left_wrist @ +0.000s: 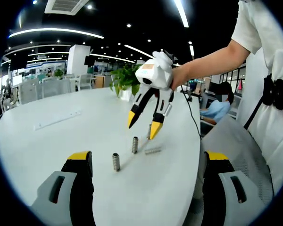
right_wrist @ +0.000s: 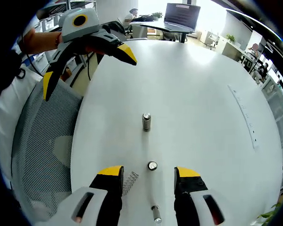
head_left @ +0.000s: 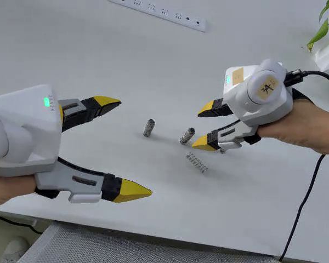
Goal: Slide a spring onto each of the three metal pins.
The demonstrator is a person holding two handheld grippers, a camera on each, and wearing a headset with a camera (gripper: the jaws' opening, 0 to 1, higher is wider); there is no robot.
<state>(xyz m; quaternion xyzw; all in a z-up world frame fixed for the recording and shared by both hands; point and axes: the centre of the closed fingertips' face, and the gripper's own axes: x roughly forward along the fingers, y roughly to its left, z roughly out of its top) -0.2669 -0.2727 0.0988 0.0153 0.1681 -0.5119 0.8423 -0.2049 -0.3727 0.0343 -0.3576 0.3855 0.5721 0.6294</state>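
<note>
Left pin [head_left: 148, 127] and middle pin [head_left: 187, 135] look sprung. Third spring [head_left: 196, 162] lies loose on the tabletop [head_left: 153, 55], near the bare pin [right_wrist: 155, 213]. Left gripper [head_left: 132, 147] and right gripper [head_left: 197, 130]: fingers released, empty. Next I grasp that spring.

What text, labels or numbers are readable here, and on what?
Nothing reads cleanly.
Dark handwritten mark on the round tan sticker of the right gripper: not legible.
Tiny print beside the green light on the left gripper: too small to read.
</note>
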